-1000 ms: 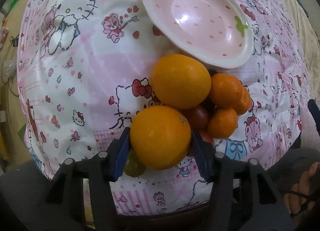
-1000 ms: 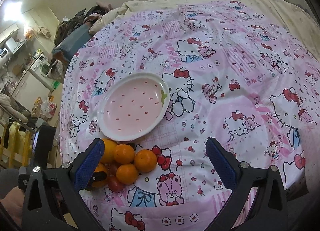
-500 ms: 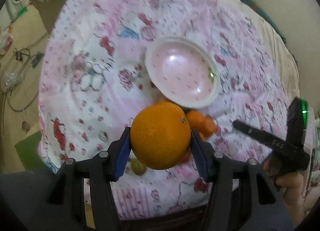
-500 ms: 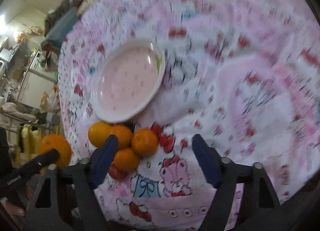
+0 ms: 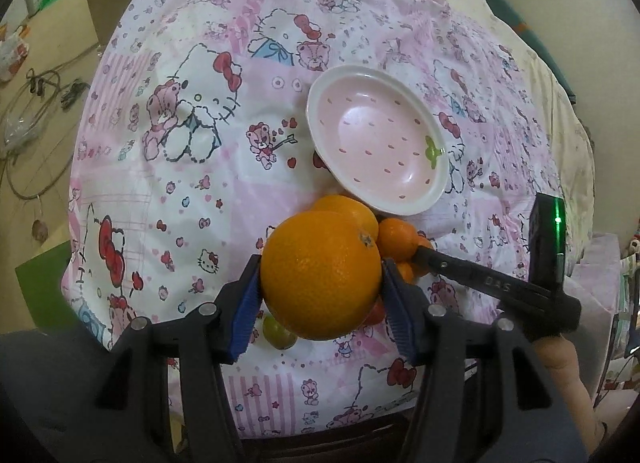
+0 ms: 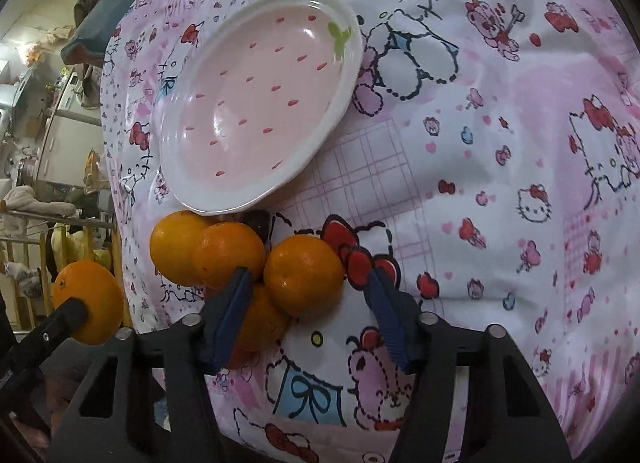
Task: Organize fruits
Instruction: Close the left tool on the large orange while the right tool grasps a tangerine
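Note:
My left gripper (image 5: 320, 303) is shut on a large orange (image 5: 320, 279) and holds it in the air over the fruit pile. That orange also shows at the left in the right wrist view (image 6: 90, 303). My right gripper (image 6: 308, 311) is open, low over the pile, with a small tangerine (image 6: 304, 275) between its fingers, not clamped. Another large orange (image 6: 172, 247) and more tangerines (image 6: 228, 253) lie beside it. The empty pink strawberry plate (image 5: 376, 145) sits just beyond the pile, also in the right wrist view (image 6: 256, 99).
A green fruit (image 5: 276, 333) and a red one (image 5: 376, 313) lie under the held orange. The Hello Kitty cloth (image 6: 500, 183) covers the round table. Floor clutter and cables (image 5: 36, 103) lie left of the table; furniture (image 6: 48, 135) stands beyond its edge.
My left gripper lifted the large orange up off the pile. My right gripper came down and forward to the tangerines and narrowed its opening around one.

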Demonstrator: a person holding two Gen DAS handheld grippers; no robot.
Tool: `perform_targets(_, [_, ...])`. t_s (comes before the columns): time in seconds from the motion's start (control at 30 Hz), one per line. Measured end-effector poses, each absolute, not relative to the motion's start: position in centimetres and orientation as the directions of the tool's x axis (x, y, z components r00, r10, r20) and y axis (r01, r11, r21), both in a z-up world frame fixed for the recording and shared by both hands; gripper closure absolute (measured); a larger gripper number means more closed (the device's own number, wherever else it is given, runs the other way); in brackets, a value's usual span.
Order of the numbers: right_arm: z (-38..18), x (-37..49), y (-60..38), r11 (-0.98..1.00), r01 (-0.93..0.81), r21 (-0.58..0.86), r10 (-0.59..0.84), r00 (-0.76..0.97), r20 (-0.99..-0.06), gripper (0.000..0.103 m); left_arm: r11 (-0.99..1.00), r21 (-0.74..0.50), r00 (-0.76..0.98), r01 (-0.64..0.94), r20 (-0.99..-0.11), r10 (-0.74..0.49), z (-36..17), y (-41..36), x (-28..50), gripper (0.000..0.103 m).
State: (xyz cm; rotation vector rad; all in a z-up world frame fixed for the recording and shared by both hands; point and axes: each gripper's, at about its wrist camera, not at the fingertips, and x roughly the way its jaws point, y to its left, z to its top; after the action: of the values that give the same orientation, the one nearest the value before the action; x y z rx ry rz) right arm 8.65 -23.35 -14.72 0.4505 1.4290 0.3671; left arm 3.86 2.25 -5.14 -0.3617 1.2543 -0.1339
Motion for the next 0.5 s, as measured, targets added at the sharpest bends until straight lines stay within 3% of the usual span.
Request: perform_targets(0.5, [-12.5,7.6,-24.2,0.869,-0.031,0.493,0.489,0.19,-0.851,0.062,0.954,-0.29,0.356,-0.08,-0.902,-0.244,-5.2,2.1,3.7,0.05])
